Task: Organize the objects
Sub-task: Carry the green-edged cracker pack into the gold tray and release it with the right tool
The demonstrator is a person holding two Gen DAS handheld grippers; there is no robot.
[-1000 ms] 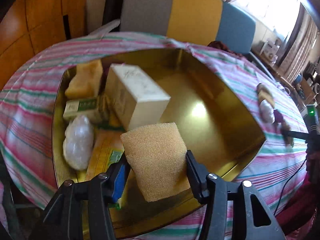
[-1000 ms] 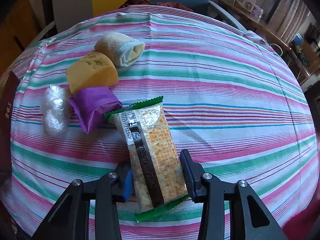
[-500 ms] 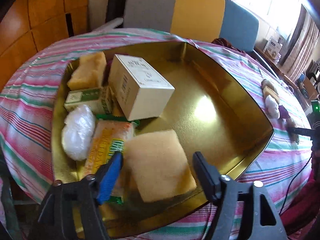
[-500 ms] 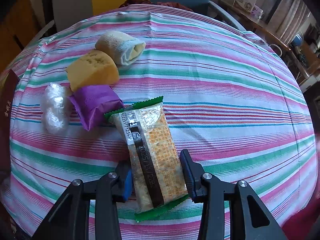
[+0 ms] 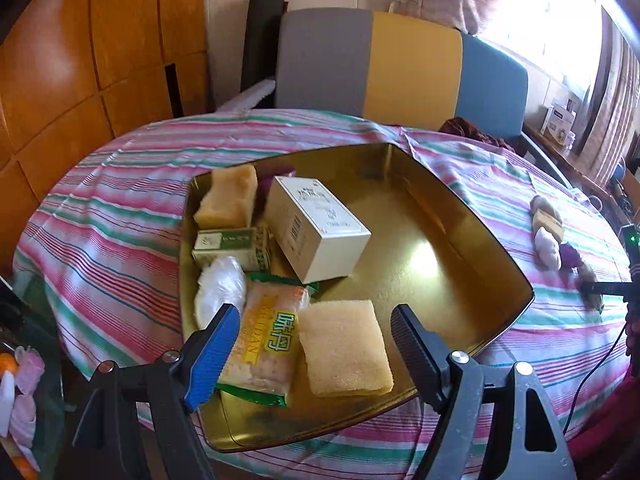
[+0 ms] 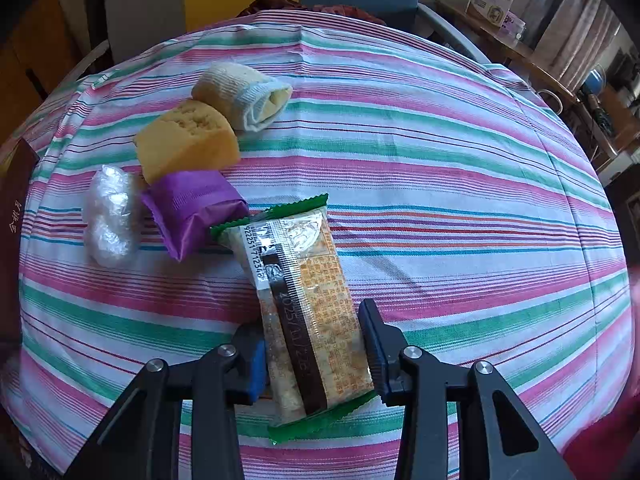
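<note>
A gold tin tray (image 5: 460, 280) sits on the striped tablecloth. In it lie a flat tan sponge (image 5: 344, 346), a yellow cracker packet (image 5: 268, 340), a white box (image 5: 316, 228), a green box (image 5: 228, 242), a plastic wad (image 5: 220, 288) and a thick yellow sponge (image 5: 230, 198). My left gripper (image 5: 314, 312) hangs open above the flat sponge, touching nothing. My right gripper (image 6: 314, 332) points steeply down, its jaws closing on a green-edged cracker packet (image 6: 304, 292) on the cloth, pads pressed to its sides.
Beyond the held packet lie a purple packet (image 6: 192, 208), a yellow sponge (image 6: 188, 140), a rolled cloth (image 6: 244, 94) and a plastic wad (image 6: 108, 212). A grey, yellow and blue chair (image 5: 400, 64) stands behind the table. A dark brown object (image 6: 16, 200) is at the left edge.
My left gripper opened and let go of the flat sponge, which now lies in the tray. That gripper then rose and drew back. The right gripper kept still on its packet.
</note>
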